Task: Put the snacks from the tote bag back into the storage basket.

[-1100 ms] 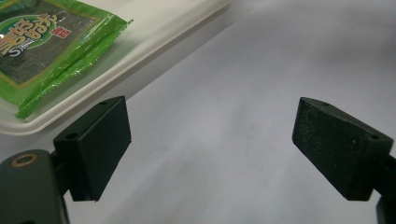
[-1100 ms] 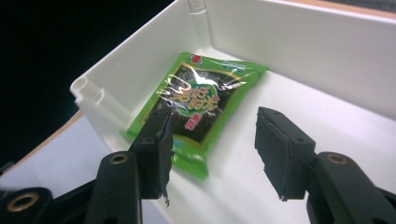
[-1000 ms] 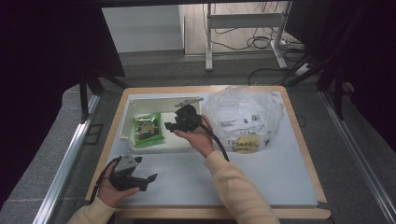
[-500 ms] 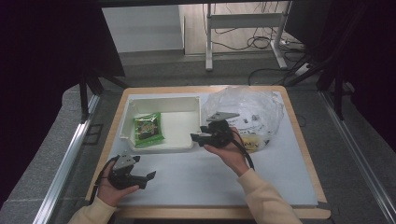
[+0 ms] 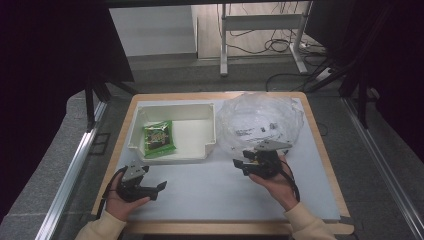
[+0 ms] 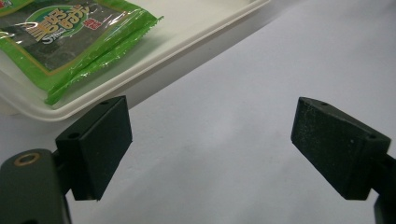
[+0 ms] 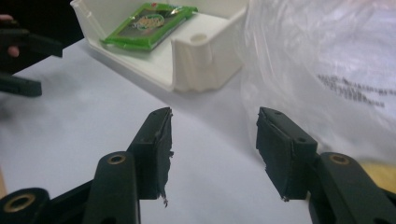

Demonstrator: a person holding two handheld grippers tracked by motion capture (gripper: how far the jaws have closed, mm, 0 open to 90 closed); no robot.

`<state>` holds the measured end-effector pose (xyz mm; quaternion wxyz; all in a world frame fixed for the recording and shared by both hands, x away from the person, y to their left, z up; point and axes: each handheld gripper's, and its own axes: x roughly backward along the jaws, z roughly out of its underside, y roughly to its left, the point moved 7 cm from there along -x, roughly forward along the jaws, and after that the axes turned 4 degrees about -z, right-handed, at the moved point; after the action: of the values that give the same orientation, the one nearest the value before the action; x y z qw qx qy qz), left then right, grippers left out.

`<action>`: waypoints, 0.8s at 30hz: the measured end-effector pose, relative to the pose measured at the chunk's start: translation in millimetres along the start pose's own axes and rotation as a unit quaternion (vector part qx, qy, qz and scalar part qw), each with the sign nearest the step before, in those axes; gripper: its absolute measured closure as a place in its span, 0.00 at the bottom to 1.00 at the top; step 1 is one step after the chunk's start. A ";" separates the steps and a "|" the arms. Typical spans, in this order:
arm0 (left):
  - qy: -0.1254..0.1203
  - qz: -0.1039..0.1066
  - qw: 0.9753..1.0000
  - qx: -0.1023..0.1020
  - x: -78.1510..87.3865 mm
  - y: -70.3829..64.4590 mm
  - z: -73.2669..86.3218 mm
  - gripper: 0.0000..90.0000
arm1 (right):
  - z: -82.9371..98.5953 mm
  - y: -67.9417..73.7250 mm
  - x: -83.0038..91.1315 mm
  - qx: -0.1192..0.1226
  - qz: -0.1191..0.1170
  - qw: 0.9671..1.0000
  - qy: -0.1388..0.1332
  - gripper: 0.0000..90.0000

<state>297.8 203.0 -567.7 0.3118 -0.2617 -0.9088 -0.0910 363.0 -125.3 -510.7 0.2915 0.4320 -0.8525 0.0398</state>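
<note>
Flat green foil snack packet [image 5: 159, 139] now lying in the white plastic tray [image 5: 210, 131], left of centre. Right gripper [image 5: 239, 164] withdrawn toward the crinkled clear plastic bag [image 5: 262, 120], jaws spread, empty; left gripper [image 5: 161, 186] idle, jaws spread. Placement apparently done.

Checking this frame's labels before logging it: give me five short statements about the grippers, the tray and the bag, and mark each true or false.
1. The green snack packet lies inside the white tray. True.
2. The right gripper is shut on the packet. False: its jaws stand apart with nothing between them.
3. The clear plastic bag sits right of the tray in the high view. True.
4. The left gripper is shut. False: its jaws are wide apart over the white tabletop.
5. The tray holds three packets. False: one packet shows.
</note>
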 end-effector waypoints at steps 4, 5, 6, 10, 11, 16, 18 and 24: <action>0.000 0.000 1.000 -0.001 -0.2 0.2 0.4 0.14 | 17.8 -1.0 6.8 -0.010 -0.004 1.000 0.004 0.51; 0.000 0.001 1.000 -0.002 -0.1 0.1 0.6 0.14 | 21.4 -0.8 7.1 -0.010 -0.002 1.000 0.005 0.51; 0.001 0.002 1.000 -0.003 0.1 0.0 0.8 0.14 | 24.1 -0.8 7.0 -0.011 -0.001 1.000 0.006 0.51; 0.002 0.003 1.000 -0.004 0.9 -0.5 1.6 0.14 | 29.3 -3.6 3.1 -0.019 0.004 1.000 0.008 0.51; 0.002 0.004 1.000 -0.004 1.1 -0.4 1.8 0.14 | 30.0 -4.1 2.1 -0.020 0.002 1.000 0.011 0.51; 0.003 0.006 1.000 -0.003 1.2 0.3 2.3 0.14 | 32.3 -6.5 -1.3 -0.024 0.002 1.000 0.013 0.50; 0.003 0.006 1.000 -0.003 1.3 0.2 2.3 0.14 | 32.5 -7.5 -0.8 -0.023 0.004 1.000 0.014 0.50; 0.002 0.009 1.000 -0.004 1.5 -0.5 2.4 0.15 | 32.6 -9.1 0.3 -0.027 0.004 1.000 0.014 0.50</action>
<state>295.3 204.0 -568.7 0.3139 -0.2713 -0.9052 -0.0922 354.7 -141.7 -539.2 0.3148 0.4200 -0.8508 0.0235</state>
